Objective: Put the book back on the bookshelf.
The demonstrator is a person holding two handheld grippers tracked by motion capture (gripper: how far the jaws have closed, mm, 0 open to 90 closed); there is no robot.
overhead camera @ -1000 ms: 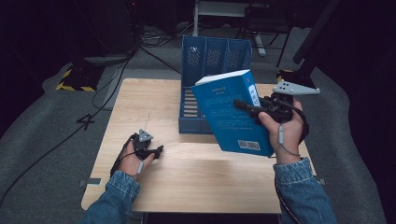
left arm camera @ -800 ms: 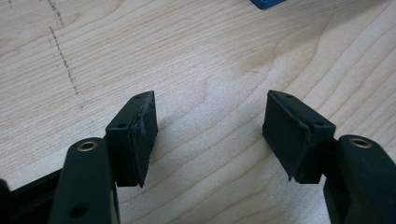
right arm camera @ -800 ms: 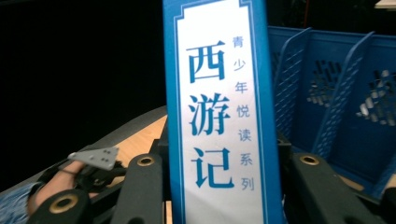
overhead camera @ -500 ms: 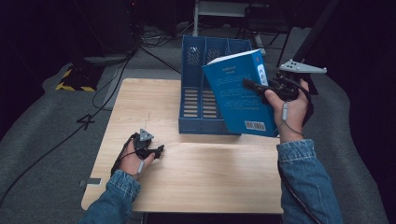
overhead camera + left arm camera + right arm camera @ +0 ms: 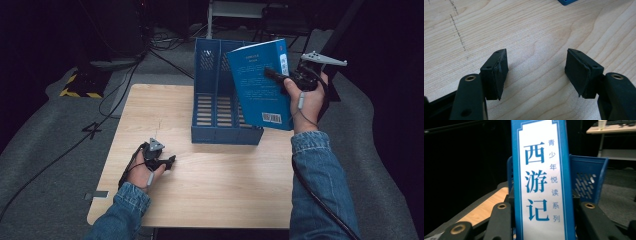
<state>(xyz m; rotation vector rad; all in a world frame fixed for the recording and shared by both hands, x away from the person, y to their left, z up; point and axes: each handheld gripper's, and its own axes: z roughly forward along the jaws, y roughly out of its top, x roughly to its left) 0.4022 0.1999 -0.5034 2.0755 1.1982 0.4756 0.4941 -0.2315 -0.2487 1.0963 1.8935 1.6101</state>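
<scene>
A blue paperback book point(image 5: 257, 82) is held upright in the air over the right side of the blue file rack point(image 5: 212, 107), back cover with barcode facing me. My right gripper point(image 5: 272, 76) is shut on its spine edge; in the right gripper view the white spine with blue Chinese characters point(image 5: 540, 187) stands between the jaws. My left gripper point(image 5: 167, 161) rests on the wooden table point(image 5: 220, 185) at the front left, open, with bare wood between its pads point(image 5: 496, 72).
The file rack has several upright slots and stands at the table's back middle. Cables point(image 5: 115, 95) run over the grey floor at the left, beside a yellow-black striped object point(image 5: 75, 85). A pale table point(image 5: 611, 130) stands far behind.
My right gripper has lifted the book up and back, from low at the rack's right front to higher over the rack's right slots. The left gripper has stayed in place.
</scene>
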